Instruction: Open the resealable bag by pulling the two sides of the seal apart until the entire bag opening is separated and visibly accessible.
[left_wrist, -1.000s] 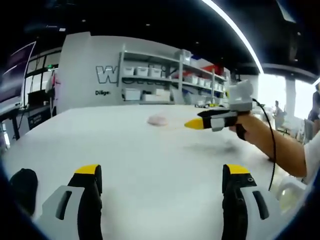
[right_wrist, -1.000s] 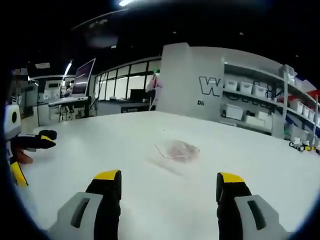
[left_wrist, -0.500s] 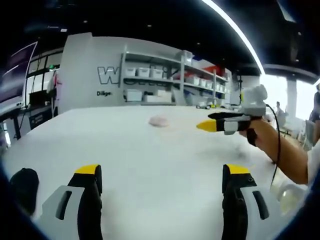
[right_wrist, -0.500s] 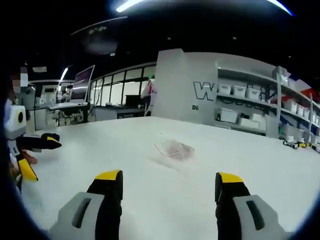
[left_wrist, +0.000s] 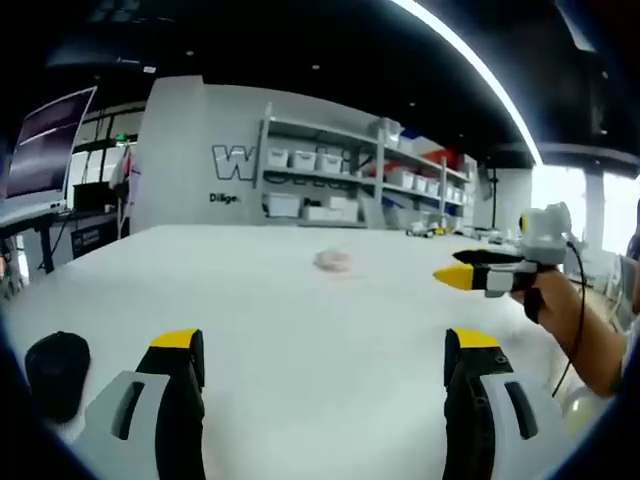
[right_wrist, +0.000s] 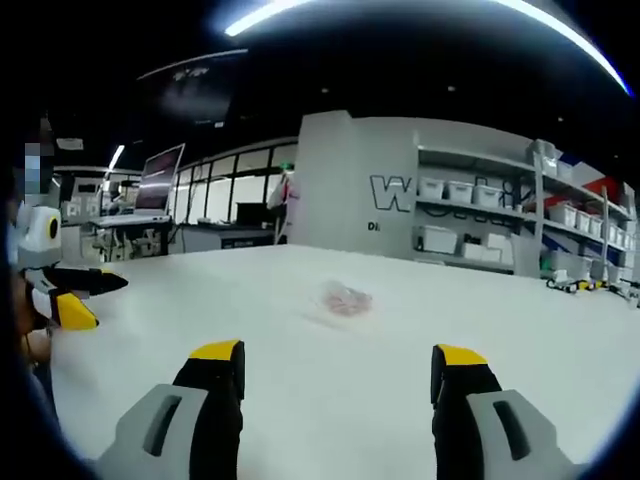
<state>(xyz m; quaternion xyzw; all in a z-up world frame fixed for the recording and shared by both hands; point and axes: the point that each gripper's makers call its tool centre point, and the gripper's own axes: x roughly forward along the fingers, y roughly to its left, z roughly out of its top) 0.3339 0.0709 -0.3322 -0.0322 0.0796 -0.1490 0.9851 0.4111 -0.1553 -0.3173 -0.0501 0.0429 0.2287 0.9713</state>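
Observation:
A small clear resealable bag (left_wrist: 333, 260) with pinkish contents lies flat on the white table (left_wrist: 300, 330), well ahead of both grippers. In the right gripper view the bag (right_wrist: 347, 298) sits straight ahead, past the jaws. My left gripper (left_wrist: 325, 345) hovers low over the table, open and holding nothing. My right gripper (right_wrist: 335, 352) is also open and holds nothing. The right gripper (left_wrist: 447, 276) reaches in from the right of the left gripper view, in a person's hand, to the right of the bag. The left gripper (right_wrist: 100, 300) shows at the left edge of the right gripper view.
A black rounded object (left_wrist: 57, 370) lies on the table near my left jaw. Shelves with white bins (left_wrist: 330, 185) and a grey wall with lettering stand behind the table. Desks with a monitor (right_wrist: 160, 180) are off to the left.
Both views have dropped lower toward table level, so the bag looks flatter and smaller. In the left gripper view the right gripper has drifted to the right. Both grippers stay open.

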